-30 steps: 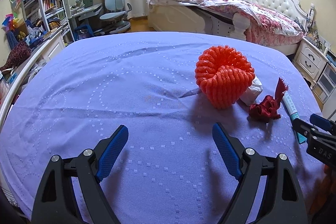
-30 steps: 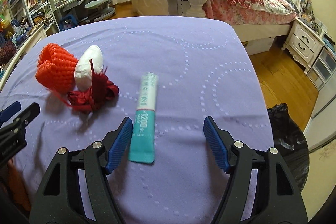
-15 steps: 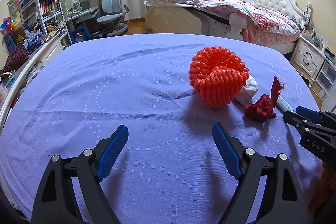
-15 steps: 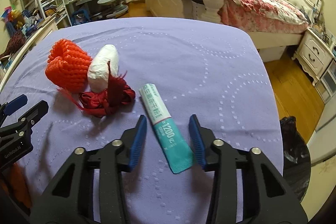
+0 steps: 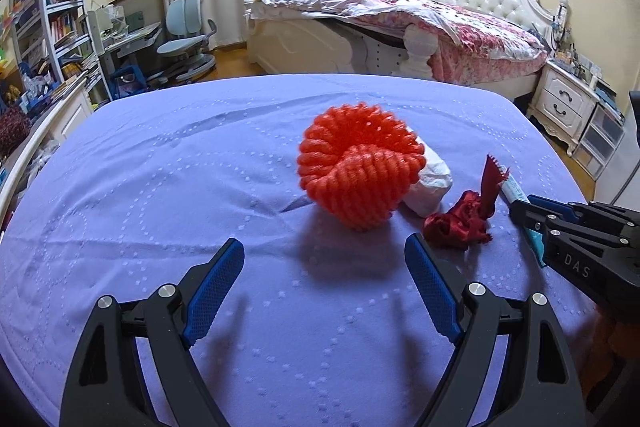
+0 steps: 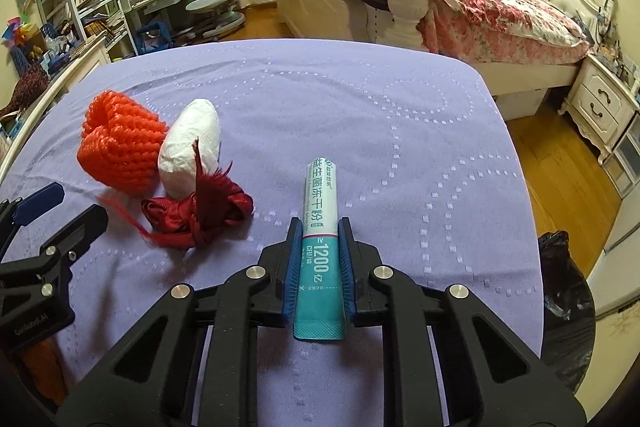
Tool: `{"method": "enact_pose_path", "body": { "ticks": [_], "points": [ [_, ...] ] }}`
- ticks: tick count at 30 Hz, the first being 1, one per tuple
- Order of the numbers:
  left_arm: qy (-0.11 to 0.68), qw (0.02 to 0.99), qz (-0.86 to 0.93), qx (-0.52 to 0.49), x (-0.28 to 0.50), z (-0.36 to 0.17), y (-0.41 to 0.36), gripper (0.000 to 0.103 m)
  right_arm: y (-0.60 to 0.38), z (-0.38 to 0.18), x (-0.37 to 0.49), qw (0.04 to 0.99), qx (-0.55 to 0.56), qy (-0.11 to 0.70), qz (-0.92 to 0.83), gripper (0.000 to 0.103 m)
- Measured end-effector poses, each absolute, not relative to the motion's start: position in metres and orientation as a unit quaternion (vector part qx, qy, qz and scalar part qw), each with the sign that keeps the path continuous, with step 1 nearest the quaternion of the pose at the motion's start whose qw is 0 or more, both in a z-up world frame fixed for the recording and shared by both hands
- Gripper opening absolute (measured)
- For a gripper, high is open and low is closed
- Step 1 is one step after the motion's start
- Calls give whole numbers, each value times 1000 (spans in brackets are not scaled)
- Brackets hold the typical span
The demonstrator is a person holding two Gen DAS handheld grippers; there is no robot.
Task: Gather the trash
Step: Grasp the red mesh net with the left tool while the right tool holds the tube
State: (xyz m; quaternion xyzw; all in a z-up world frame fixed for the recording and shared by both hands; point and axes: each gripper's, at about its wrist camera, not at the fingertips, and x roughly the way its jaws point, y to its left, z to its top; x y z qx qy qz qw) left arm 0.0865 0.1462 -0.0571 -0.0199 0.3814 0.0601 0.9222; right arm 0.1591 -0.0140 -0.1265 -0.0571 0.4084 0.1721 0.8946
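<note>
On the purple-covered table (image 6: 400,131) lie an orange foam net (image 5: 358,165), a crumpled white tissue (image 6: 192,143), a dark red ribbon bundle (image 6: 200,207) and a teal-and-white sachet (image 6: 320,223). My right gripper (image 6: 320,231) is shut on the sachet, its blue pads pressing both sides. My left gripper (image 5: 324,263) is open and empty, just short of the foam net. The net (image 6: 120,143), the tissue (image 5: 430,183) and the ribbon (image 5: 464,219) show in both views. The right gripper shows in the left wrist view (image 5: 524,209).
A black trash bag (image 6: 564,307) stands on the wooden floor off the table's right edge. A bed (image 5: 400,23), a nightstand (image 5: 572,103), a desk chair (image 5: 188,27) and bookshelves (image 5: 52,11) lie beyond the table.
My right gripper moved forward around the sachet and closed on it. My left gripper came closer to the foam net and stayed open.
</note>
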Motion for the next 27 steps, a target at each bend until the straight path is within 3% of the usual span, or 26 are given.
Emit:
{"method": "enact_pose_path", "body": {
  "ticks": [13, 14, 15, 18, 27],
  "points": [
    [371, 926, 60, -36, 111, -54, 144, 83, -18, -126, 167, 893, -41, 412, 179, 18],
    [370, 926, 59, -37, 112, -54, 144, 79, -18, -126, 167, 893, -40, 412, 179, 18],
    [371, 926, 56, -37, 113, -54, 144, 66, -18, -126, 167, 893, -40, 411, 179, 18],
    [383, 922, 48, -39, 116, -58, 144, 48, -18, -126, 166, 893, -40, 411, 180, 18],
    [379, 923, 45, -47, 100, -55, 146, 37, -23, -121, 154, 896, -34, 402, 185, 17]
  ]
}}
